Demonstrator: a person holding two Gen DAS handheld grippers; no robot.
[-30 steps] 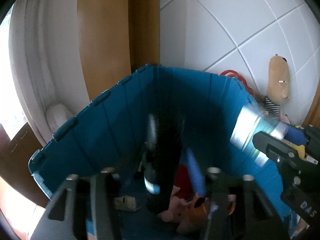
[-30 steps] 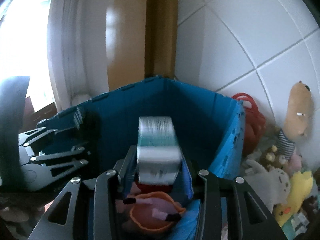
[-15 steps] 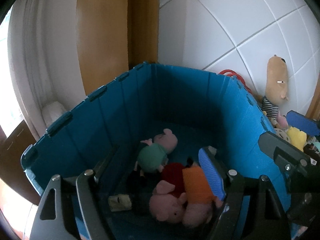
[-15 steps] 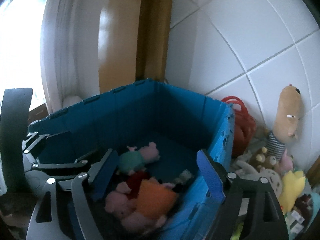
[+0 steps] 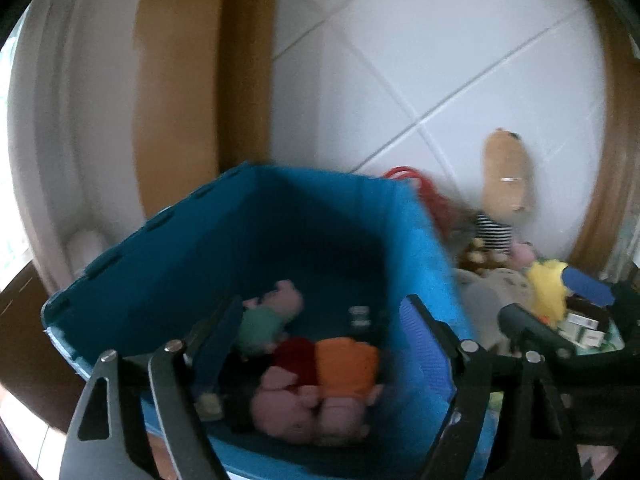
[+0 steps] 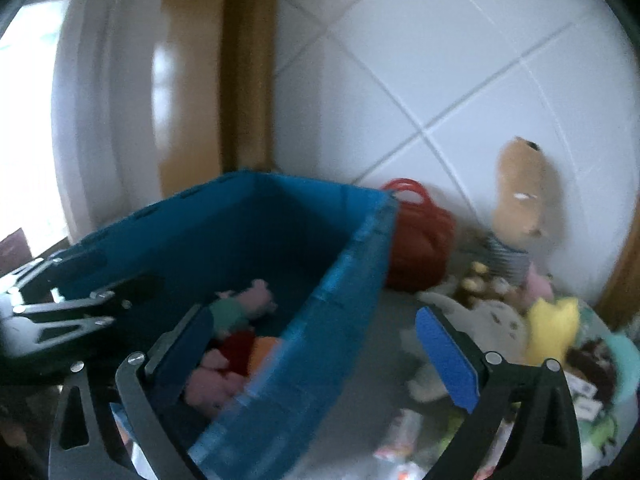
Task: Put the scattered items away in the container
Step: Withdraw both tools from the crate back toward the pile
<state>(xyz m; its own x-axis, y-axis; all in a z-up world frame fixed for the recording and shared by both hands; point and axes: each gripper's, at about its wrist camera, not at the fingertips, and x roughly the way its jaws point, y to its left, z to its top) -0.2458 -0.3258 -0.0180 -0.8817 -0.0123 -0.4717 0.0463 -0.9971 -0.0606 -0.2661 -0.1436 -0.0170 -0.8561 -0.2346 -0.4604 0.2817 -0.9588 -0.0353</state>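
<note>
The blue crate [image 5: 320,216] stands against the tiled wall. Inside lie plush pigs in green [image 5: 264,320], red [image 5: 292,354] and orange [image 5: 344,364], plus a small dark and silver item [image 5: 358,316]. My left gripper [image 5: 324,304] hovers over the crate's near side, its jaws opening with nothing between them. My right gripper [image 6: 310,312] straddles the crate's right wall [image 6: 340,288], its jaws opening wide and holding nothing. On the floor to the right lie a grey plush [image 6: 492,324] and a yellow plush [image 6: 552,328].
A tall tan plush in a striped shirt [image 6: 520,200] leans on the white tiled wall. A red bag [image 6: 420,240] sits just beyond the crate's right corner. More small toys and packets [image 6: 584,392] litter the floor at far right. A wooden door frame [image 5: 180,100] rises behind the crate.
The left gripper let go of a dark item and the right gripper a silvery roll. Both now stand wide and empty. Both views have pulled back and swung right toward the floor toys.
</note>
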